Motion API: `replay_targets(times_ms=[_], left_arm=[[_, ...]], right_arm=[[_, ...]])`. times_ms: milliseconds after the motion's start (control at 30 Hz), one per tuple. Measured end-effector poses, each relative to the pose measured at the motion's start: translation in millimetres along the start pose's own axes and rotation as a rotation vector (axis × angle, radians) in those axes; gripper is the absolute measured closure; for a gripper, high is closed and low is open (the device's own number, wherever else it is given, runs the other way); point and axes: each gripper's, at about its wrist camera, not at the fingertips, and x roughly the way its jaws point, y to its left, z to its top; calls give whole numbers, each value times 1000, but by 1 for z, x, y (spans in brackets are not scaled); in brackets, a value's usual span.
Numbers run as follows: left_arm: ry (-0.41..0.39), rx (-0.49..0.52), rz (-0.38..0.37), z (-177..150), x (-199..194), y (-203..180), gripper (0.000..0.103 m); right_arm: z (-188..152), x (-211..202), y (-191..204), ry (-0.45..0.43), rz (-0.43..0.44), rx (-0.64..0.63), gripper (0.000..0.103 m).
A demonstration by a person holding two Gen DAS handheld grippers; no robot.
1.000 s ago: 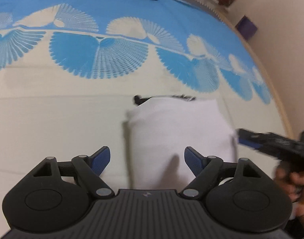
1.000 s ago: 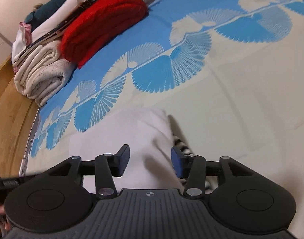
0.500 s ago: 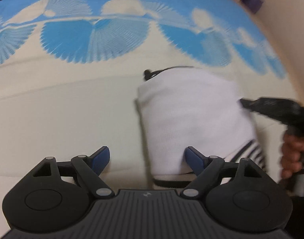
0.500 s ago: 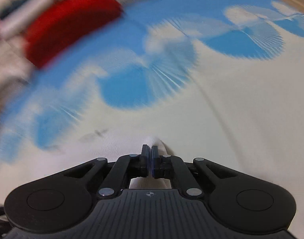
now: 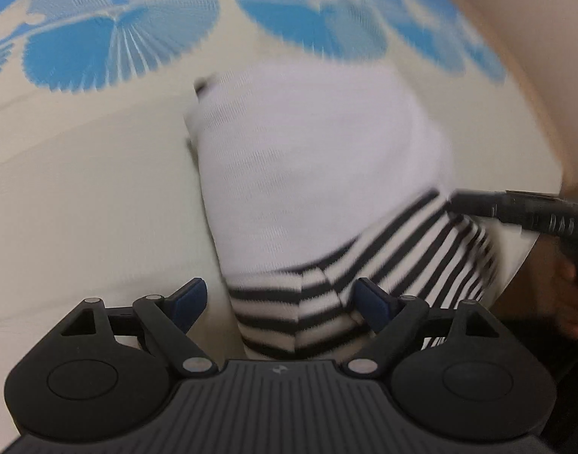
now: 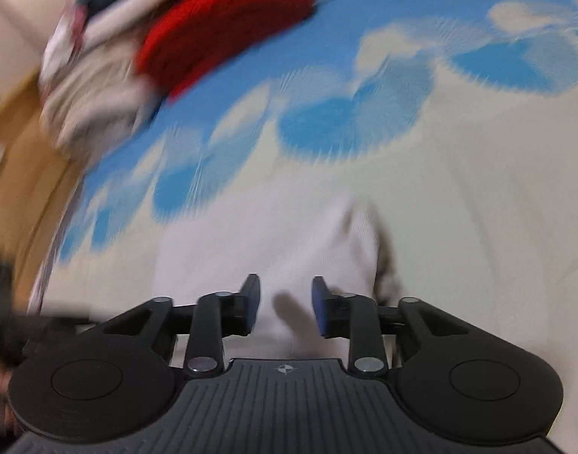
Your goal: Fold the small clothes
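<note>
The garment (image 5: 308,174), a small white piece with a black-and-white striped part at its near end, lies on the bed (image 5: 92,196), its long axis running straight away from the left gripper (image 5: 281,299). That gripper stands wide, holding nothing, and points steeply down with the striped hem between its fingers but untouched. It looks the better placed to pinch the near edge and carry it toward the far end. The right gripper (image 6: 283,302) hovers over the white cloth (image 6: 289,234) at the garment's right side; its jaws have just been opening from a pinch and now stand narrow, nothing clamped between them. In the left view it reaches in from the right (image 5: 516,210), its tip at the striped band.
</note>
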Motion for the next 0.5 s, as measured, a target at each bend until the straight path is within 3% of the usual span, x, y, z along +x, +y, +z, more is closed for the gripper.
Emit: replay_targets(times_ms=[67,133,300,500], left_arm=[[-4,13,3,0,0,-1,13],[-14,-8,-10,0,-3,1,13],[-105,-134,-62,9,-12,18,13],[-103,-309,-126,18,7,39,12]], right_arm=[[-22,14,-1,160,-59,-86,69],[-41,22,-6,253,-147,-155,70],[-44,-2,-14,203,-139,-133,70],[-28,-8,-16,67,-118,-59,66]])
